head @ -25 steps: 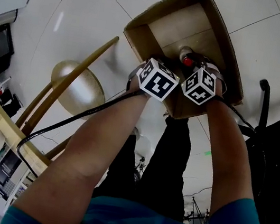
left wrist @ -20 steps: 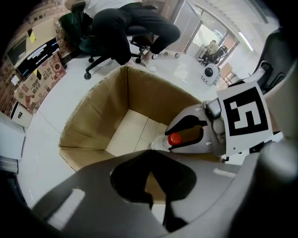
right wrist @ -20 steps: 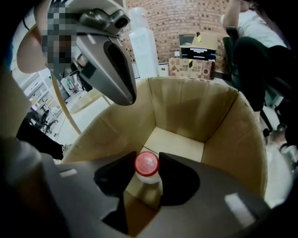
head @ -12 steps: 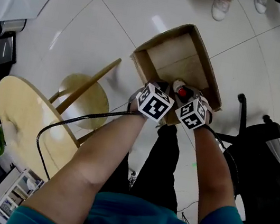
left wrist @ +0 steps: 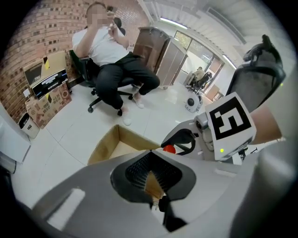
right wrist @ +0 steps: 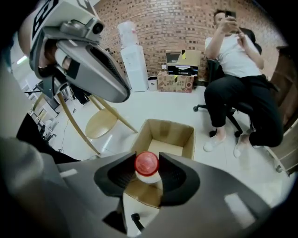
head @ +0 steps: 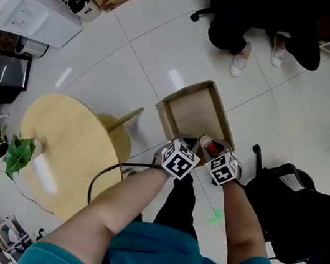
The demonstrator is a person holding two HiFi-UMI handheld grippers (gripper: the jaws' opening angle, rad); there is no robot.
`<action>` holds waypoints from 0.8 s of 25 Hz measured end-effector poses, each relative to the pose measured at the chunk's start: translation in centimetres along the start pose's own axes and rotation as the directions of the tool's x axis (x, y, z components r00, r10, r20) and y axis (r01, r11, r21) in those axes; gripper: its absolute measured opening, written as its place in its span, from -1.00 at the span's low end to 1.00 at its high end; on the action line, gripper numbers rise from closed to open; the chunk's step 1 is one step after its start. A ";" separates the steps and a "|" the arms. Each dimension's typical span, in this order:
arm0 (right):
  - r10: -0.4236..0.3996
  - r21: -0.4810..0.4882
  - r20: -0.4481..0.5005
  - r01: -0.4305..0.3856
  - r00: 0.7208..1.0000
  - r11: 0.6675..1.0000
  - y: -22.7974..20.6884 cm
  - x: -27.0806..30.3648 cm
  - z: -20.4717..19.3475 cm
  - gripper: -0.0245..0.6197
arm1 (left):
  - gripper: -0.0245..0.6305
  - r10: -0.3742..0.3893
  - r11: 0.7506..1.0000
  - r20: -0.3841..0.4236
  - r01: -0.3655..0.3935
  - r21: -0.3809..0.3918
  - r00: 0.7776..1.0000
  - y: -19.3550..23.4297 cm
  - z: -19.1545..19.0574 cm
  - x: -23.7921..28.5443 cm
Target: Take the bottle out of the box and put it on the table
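At the left stands the round pale wooden desk (head: 71, 143), bare apart from a small green leafy plant (head: 18, 155) at its left edge, so you have plenty of flat top to set down on. Right of it, your left gripper (left wrist: 151, 154) is closed, tips together with nothing between them, and takes no part in the hold. Just right of that, the white bottle with a red screw cap (head: 211, 146) hangs over the near wall of the open brown cardboard box (head: 194, 111) on the floor. Your right gripper (right wrist: 147, 163) is clamped on its neck directly under the cap. That is a sound place to hold, since the cap's rim should stop the smooth neck sliding down through the pads. The body is hidden beneath the jaws, so I cannot tell how full it is. Treat it as rigid, slick plastic that hangs from one point and may swing. Carry it upright and land the base flat on the desk.
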State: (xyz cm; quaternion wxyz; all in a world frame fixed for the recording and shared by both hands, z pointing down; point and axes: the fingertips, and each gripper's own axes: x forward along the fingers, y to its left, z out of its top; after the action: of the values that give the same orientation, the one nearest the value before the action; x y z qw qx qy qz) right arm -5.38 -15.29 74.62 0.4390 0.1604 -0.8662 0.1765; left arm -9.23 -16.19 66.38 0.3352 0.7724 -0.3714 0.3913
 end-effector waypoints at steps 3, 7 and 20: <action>0.006 -0.070 -0.025 -0.008 1.000 0.997 -0.2 -7.1 3.7 -0.46 | -0.92 0.005 1.000 0.062 -0.004 -0.023 0.998 -2.4 4.2 -6.0; 0.024 -0.203 -0.070 -0.038 0.997 0.978 1.3 -12.8 6.9 -0.46 | -0.92 0.042 0.998 0.097 -0.037 -0.054 0.994 -3.6 6.1 -11.9; 0.288 -0.479 -0.140 -0.320 0.947 0.817 14.2 -35.0 24.8 -0.46 | -0.92 0.257 0.962 0.346 -0.206 -0.178 0.903 -9.3 12.8 -41.1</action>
State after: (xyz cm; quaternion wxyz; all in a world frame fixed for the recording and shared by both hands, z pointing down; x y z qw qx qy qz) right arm -9.28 -9.49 29.92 0.4578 -0.1035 -0.8827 0.0207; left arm -14.08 -9.10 23.17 0.2635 0.7572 -0.5423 0.2514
